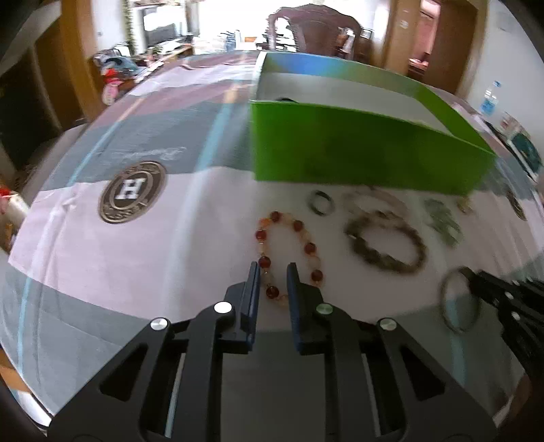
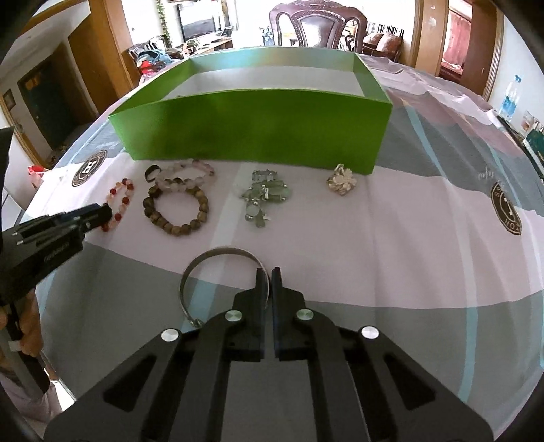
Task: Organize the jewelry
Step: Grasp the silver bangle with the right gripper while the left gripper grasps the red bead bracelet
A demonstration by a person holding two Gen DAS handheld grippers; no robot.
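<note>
A red and pale bead bracelet point(image 1: 310, 248) lies on the patterned tablecloth point(image 1: 136, 258), in front of the open green box point(image 1: 357, 149). My left gripper point(image 1: 272, 268) is down over its near end, and its blue pads are closed on the strand of beads between them. In the right wrist view, a thin silver bangle point(image 2: 217, 252) lies on the cloth. My right gripper point(image 2: 268, 272) is shut on the bangle's right rim. The left gripper point(image 2: 107, 212) shows at the left there, tips on the red bracelet point(image 2: 125, 200).
Along the green box point(image 2: 251, 125) lie a dark ring point(image 2: 151, 171), a pink bead bracelet point(image 2: 183, 182), a brown bead bracelet point(image 2: 176, 229), a green glass piece point(image 2: 265, 193) and a silver flower brooch point(image 2: 341, 180). A wooden chair point(image 2: 316, 23) stands behind the table.
</note>
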